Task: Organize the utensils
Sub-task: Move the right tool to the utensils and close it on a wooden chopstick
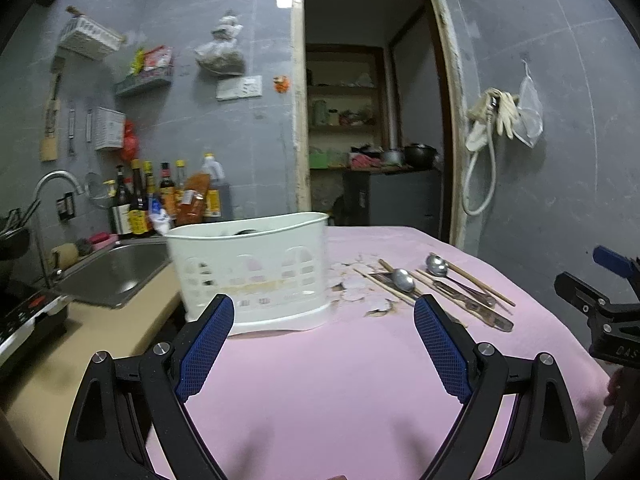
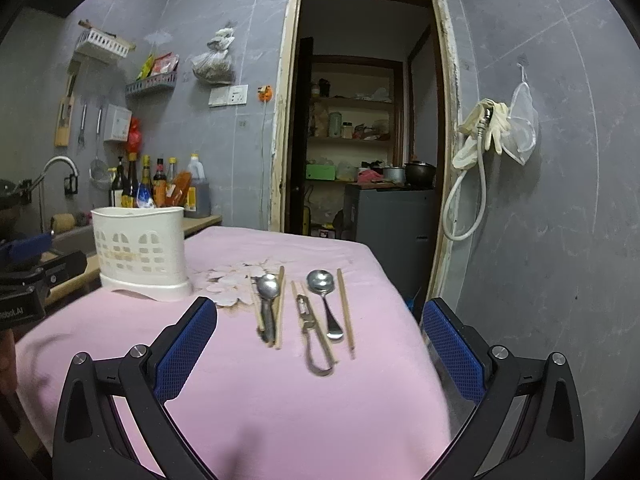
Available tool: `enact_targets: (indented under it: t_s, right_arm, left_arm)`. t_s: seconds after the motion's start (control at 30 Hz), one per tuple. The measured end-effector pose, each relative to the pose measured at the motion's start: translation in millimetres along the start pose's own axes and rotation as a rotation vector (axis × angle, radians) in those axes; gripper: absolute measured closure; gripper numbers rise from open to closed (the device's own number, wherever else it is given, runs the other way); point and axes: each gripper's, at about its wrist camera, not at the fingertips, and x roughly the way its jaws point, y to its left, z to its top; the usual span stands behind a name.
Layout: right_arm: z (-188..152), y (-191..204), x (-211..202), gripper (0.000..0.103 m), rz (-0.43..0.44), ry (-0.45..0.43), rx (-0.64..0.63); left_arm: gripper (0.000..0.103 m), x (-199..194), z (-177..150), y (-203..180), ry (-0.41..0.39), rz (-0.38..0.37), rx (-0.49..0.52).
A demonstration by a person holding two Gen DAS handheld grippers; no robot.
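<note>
Where sink (image 1: 116, 272) shows, peeler (image 2: 310, 320) blurs

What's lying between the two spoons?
In the right wrist view, a metal peeler and a chopstick lie between the left spoon and the right spoon.

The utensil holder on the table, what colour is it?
The utensil holder is white plastic with arched cut-outs; the right wrist view shows it best.
</note>
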Motion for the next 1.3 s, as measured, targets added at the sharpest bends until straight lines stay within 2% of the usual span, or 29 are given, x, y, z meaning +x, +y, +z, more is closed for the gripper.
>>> enact_targets:
  t_s: [0.3,0.43,0.6,0.67,0.73,0.77,0.83,0.93,1.07,1.13,1.3]
  right_arm:
    - [20,-49,43,0.000,0.076,0.097,-0.012]
    - [27,-68,73,0.000,0.089,0.148,-0.034]
    - [30,-89,115,0.001,0.155,0.244,0.009]
    - [30,-94,132,0.007,0.196,0.288,0.032]
    - [29,-97,153,0.024,0.232,0.347,0.040]
    - [29,-98,164,0.027,0.249,0.374,0.040]
    - [26,-99,184,0.041,0.272,0.432,0.050]
    - [24,-98,206,0.053,0.319,0.494,0.058]
    - [19,-91,228,0.062,0.350,0.549,0.045]
    - [17,-91,239,0.069,0.368,0.579,0.053]
    - [13,-92,258,0.077,0.384,0.629,0.052]
  left_arm:
    - [0.015,54,33,-19,0.124,-0.123,-0.029]
    - [0.017,82,44,-28,0.182,-0.155,-0.038]
    - [0.038,121,51,-36,0.278,-0.181,-0.044]
    - [0.048,137,51,-38,0.321,-0.201,-0.055]
    - [0.055,154,51,-39,0.363,-0.219,-0.068]
    - [0.062,162,51,-39,0.384,-0.222,-0.073]
    - [0.068,178,48,-39,0.421,-0.229,-0.082]
    - [0.075,200,46,-39,0.474,-0.230,-0.097]
    - [0.081,230,38,-34,0.545,-0.226,-0.122]
    - [0.083,239,34,-31,0.571,-0.218,-0.134]
    - [0.085,258,26,-24,0.635,-0.207,-0.165]
